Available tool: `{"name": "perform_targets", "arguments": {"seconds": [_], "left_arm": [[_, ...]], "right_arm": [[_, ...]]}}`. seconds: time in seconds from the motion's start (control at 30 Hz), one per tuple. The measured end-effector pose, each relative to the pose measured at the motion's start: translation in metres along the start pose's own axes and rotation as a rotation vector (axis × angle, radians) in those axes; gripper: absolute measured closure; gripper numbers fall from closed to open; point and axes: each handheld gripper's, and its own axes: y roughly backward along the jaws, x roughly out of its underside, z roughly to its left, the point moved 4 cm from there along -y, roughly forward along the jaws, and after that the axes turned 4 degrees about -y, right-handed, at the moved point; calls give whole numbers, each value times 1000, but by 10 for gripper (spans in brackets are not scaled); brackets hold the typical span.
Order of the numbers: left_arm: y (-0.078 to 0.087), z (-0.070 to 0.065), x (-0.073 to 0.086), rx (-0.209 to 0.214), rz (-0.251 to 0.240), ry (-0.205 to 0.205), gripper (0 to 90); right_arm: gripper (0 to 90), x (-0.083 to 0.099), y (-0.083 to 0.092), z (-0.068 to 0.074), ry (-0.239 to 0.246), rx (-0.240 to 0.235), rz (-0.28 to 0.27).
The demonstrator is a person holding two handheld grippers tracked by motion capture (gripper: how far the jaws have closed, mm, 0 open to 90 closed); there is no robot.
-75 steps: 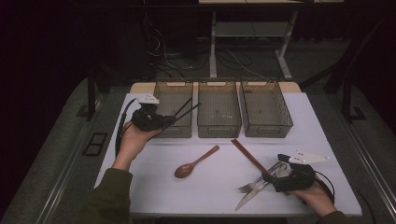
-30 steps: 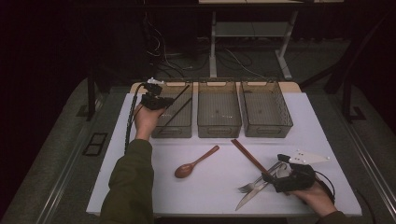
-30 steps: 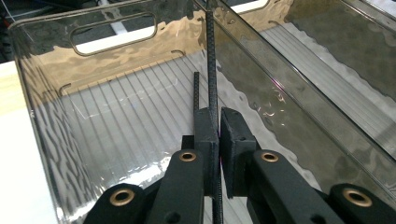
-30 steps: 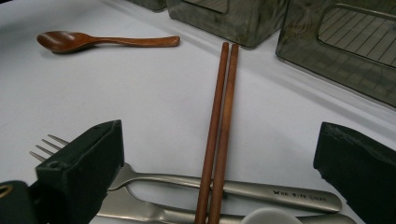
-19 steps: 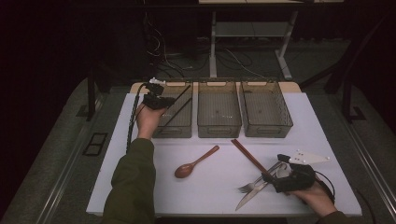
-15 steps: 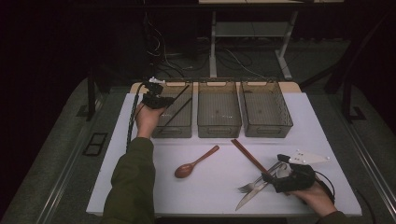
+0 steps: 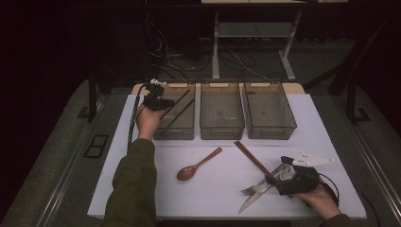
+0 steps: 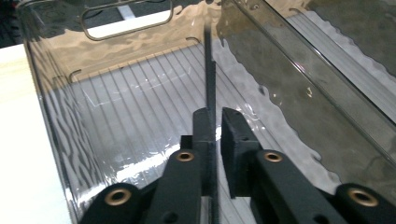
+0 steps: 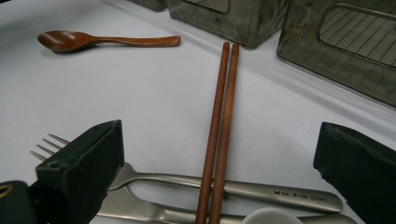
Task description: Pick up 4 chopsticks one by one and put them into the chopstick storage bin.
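Observation:
My left gripper (image 7: 163, 101) hangs over the back left of the left clear bin (image 7: 175, 135). Its jaws (image 8: 215, 114) are shut on a thin black chopstick (image 8: 208, 70) that slants down into the bin (image 8: 60, 140), with just a sliver of gap beside the right pad. A second black chopstick (image 7: 182, 113) lies in the same bin. At the front right my right gripper (image 7: 283, 176) rests open, its jaws (image 9: 219, 133) wide either side of two brown chopsticks (image 9: 224, 93). These lie across a metal fork (image 9: 224, 186) and knife (image 9: 140, 212).
A wooden spoon (image 7: 196, 165) lies mid-table, also seen in the right gripper view (image 9: 93, 41). The middle bin (image 7: 221, 132) and right bin (image 7: 272, 133) stand along the back of the white table (image 7: 142, 189). Beyond the table's edges is dark floor with cables.
The left hand has gone from the bin's front left corner to its back left, carrying the black chopstick over the bin. It has held still for the last second. The right hand has not moved.

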Motion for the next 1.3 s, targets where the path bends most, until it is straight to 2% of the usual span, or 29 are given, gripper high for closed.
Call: {"name": "perform_targets", "arguments": {"seconds": [0.3, 0.5, 0.57, 0.7, 0.8, 0.83, 1.03, 1.3], "left_arm": [[0, -1, 0, -7, -10, -3, 745], [6, -5, -3, 11, -26, -36, 673], [9, -8, -5, 25, -38, -40, 647], [13, -14, -6, 81, -55, -58, 556], [17, -19, -7, 102, -62, -91, 514], [20, -20, -7, 107, -60, -115, 505], [32, -32, -7, 157, -69, -159, 432], [46, -49, 5, 199, -107, -195, 344]], "right_arm": [[16, 0, 0, 0, 0, 0, 1], [16, 0, 0, 0, 3, 0, 4], [16, 0, 0, 0, 2, 0, 4], [16, 0, 0, 0, -5, -1, 3], [16, 0, 0, 0, -9, -4, 5], [16, 0, 0, 0, -9, -5, 7], [16, 1, 0, 0, -11, -9, 12], [16, 1, -1, 0, -16, -9, 13]]}}
